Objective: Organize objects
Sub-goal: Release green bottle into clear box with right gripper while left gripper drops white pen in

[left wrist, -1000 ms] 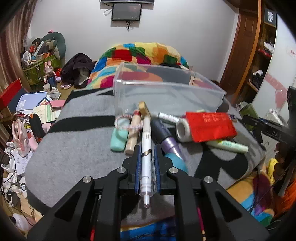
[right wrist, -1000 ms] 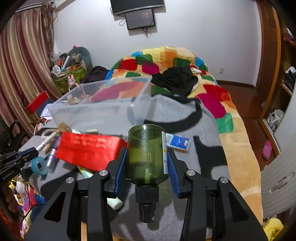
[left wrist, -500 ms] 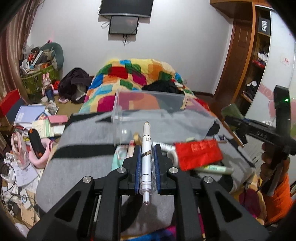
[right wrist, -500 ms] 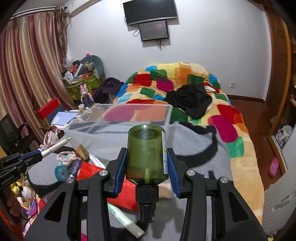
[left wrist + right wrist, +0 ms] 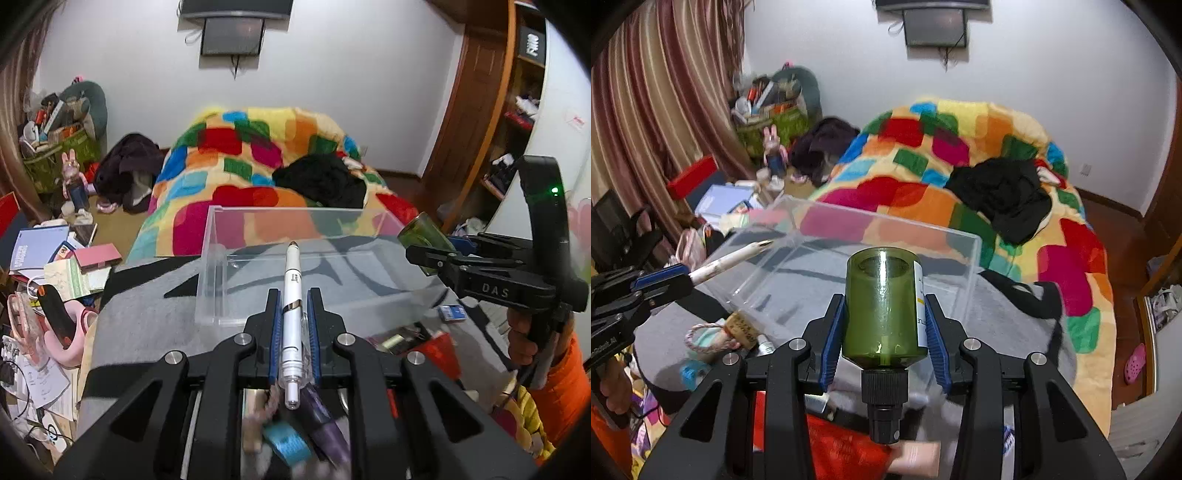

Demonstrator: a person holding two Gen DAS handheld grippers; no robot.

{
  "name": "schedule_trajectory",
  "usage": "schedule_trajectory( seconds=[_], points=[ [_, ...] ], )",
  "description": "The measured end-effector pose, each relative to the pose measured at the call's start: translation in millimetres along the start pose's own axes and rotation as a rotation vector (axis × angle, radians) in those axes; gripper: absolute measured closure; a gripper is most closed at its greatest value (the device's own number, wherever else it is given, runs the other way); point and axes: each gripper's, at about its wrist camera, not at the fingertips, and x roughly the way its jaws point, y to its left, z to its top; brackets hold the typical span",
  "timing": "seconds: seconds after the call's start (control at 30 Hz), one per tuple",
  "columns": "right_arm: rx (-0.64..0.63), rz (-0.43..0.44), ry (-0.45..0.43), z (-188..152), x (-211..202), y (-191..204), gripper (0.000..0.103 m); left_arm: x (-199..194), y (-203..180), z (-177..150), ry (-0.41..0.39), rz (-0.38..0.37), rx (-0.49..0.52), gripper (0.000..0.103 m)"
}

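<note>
1. Clear plastic rectangular bin [image 5: 303,266] sits open-topped on grey blanket [image 5: 147,317], directly ahead of both tools.
2. Left tool [image 5: 293,325] clamped nearly closed on slim white pen [image 5: 291,295]; long axis along the fingers, gold tip aimed at the bin's near wall.
3. Right tool [image 5: 884,332] part-closed around translucent green cylindrical bottle [image 5: 882,306], black cap toward the wrist, base pointing over the bin.
4. Judged equally near; next move likely forward over the rim, then release.
</note>
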Motion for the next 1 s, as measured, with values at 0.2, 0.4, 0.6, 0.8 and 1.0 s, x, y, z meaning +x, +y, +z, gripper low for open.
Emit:
schedule_trajectory(
  seconds=[0.2, 0.4, 0.6, 0.8, 1.0],
  points=[
    [-0.037, 0.02, 0.11, 12.0, 39.4, 1.6, 0.065, 42.9, 7.9, 17.7, 0.112, -0.023, -0.012, 0.09],
    [-0.093, 0.027, 0.188, 13.8, 65.3, 9.2, 0.065, 61.2, 0.1, 22.3, 0.156, -0.019, 0.028, 0.09],
    [-0.095, 0.045, 0.217, 10.7, 73.5, 8.9, 0.065, 70.3, -3.0, 22.8, 0.184, -0.043, 0.038, 0.09],
    [-0.095, 0.048, 0.203, 8.5, 62.2, 7.5, 0.062, 61.1, -3.3, 23.9, 0.161, -0.05, 0.036, 0.09],
    [-0.099, 0.017, 0.123, 2.2, 33.9, 7.3, 0.053, 34.2, -13.3, 20.9, 0.096, -0.016, 0.072, 0.084]
  ],
)
